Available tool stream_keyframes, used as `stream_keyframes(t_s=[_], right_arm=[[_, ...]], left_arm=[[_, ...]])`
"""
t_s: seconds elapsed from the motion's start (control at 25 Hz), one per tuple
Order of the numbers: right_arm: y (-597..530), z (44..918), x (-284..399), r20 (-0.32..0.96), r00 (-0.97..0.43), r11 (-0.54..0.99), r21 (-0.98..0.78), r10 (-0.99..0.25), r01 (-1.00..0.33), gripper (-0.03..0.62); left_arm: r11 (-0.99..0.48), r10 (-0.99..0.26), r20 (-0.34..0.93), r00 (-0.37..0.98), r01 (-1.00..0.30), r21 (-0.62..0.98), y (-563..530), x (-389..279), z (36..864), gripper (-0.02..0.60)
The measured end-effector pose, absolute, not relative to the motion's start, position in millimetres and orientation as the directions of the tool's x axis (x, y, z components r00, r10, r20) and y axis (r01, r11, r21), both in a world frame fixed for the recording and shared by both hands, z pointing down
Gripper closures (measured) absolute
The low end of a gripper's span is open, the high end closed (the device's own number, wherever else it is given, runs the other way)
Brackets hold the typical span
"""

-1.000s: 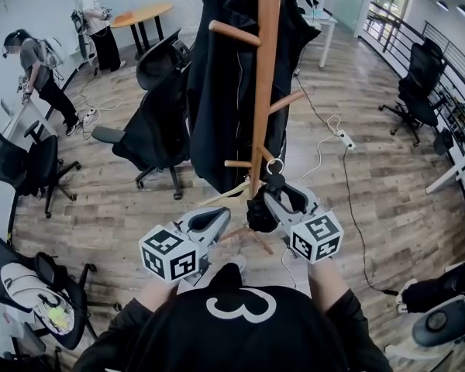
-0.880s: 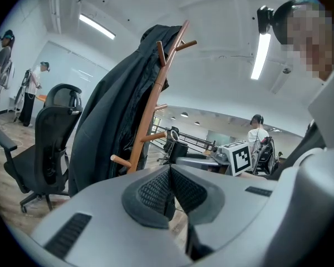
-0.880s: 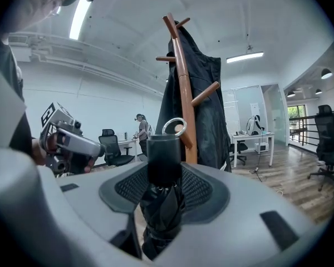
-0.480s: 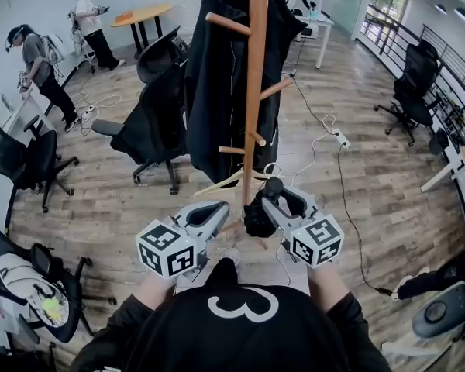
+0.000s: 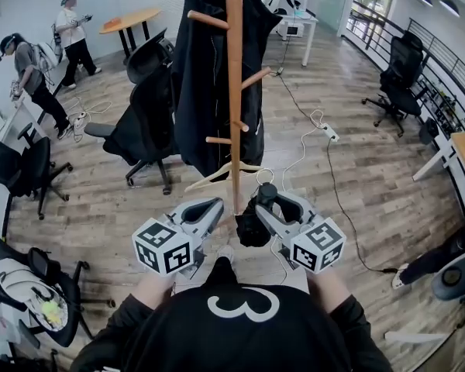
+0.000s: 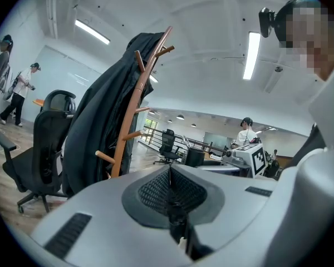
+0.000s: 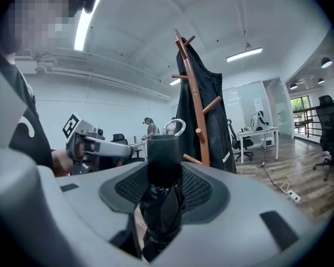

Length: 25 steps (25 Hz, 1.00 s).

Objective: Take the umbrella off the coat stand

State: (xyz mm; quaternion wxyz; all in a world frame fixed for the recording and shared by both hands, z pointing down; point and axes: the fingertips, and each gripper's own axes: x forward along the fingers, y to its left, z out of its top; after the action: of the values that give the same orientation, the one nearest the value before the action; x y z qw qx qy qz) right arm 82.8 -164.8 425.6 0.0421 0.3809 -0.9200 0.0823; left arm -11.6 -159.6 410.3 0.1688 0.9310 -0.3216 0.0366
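Head view, item list: one wooden coat stand [image 5: 234, 91], upright, carrying one dark coat [image 5: 201, 91]; one black folded umbrella [image 5: 249, 225], clamped in the right claw [image 5: 268, 200], long axis roughly upright, handle and wrist loop uppermost; it hangs low, just right of the stand's pole, and the loop appears clear of every peg; one left claw [image 5: 214, 206], jaws pressed together on nothing, just left of the pole. Right hand bears the load; judged next move: draw the umbrella back from the pole.
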Motion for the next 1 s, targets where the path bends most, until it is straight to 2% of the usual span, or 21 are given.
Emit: stream_keyframes(t_s=[0.28,1.0], right_arm=[[-138,411,87,0.098,-0.718,0.705,-0.136,-0.689,-0.696,0.404],[-117,402,91,0.085,-0.699,0.69,-0.114,-0.71,-0.715,0.404]], left_arm=[[-0.744,-0.588,0.169,0.791,-0.611,0.269,-147,-7,405,0.565],[-0.774,-0.575,0.13,0.808,-0.589,0.234,-128,-4,387,0.565]])
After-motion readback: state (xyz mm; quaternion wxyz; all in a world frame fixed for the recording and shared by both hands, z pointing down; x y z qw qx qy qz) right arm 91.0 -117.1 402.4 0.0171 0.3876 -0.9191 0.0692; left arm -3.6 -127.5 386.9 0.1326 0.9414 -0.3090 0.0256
